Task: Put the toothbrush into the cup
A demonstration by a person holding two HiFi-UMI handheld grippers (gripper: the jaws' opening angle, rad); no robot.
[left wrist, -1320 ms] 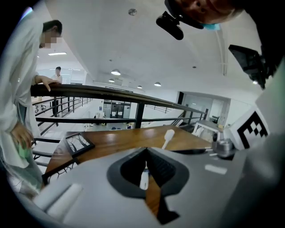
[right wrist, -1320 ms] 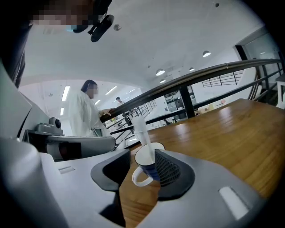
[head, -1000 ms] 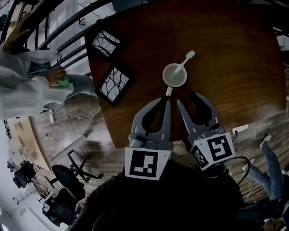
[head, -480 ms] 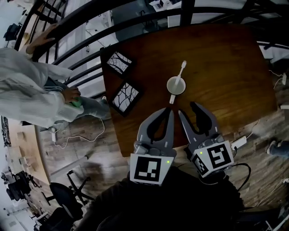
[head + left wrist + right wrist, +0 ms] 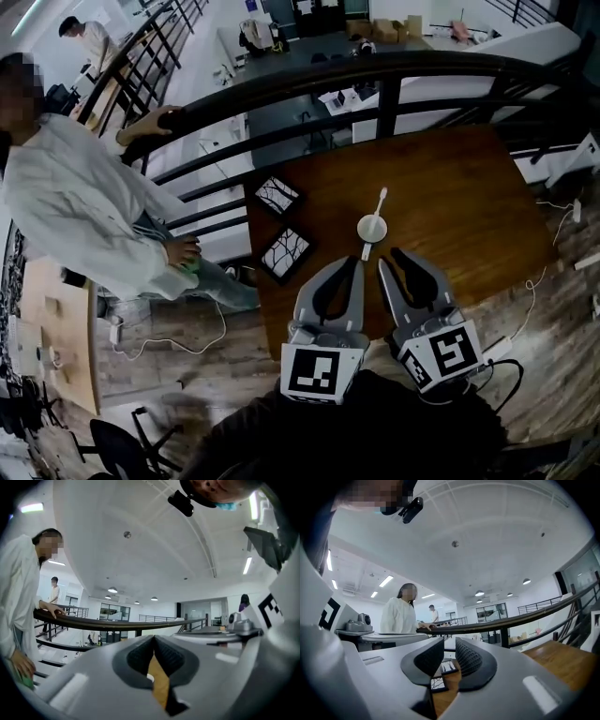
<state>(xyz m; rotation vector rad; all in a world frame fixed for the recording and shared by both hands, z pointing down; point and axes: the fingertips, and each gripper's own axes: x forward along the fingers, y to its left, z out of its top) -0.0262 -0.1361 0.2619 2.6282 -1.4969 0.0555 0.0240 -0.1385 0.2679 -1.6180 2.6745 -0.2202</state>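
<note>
Lifted: left hand-held gripper (image 5: 153, 638) pressed together, right one (image 5: 449, 642) narrowing, empty; cup (image 5: 372, 228) shows overhead

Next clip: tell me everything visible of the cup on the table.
The cup is small, white, round, likely ceramic, upright on the dark wooden table. Its handle points toward the near table edge. A white toothbrush stands in it, leaning over the far rim, head up. Nothing else touches it. Two framed pictures lie apart on its left.

two picture frames (image 5: 277, 196) on table (image 5: 450, 206); person (image 5: 75, 206) at railing (image 5: 384, 67)
</note>
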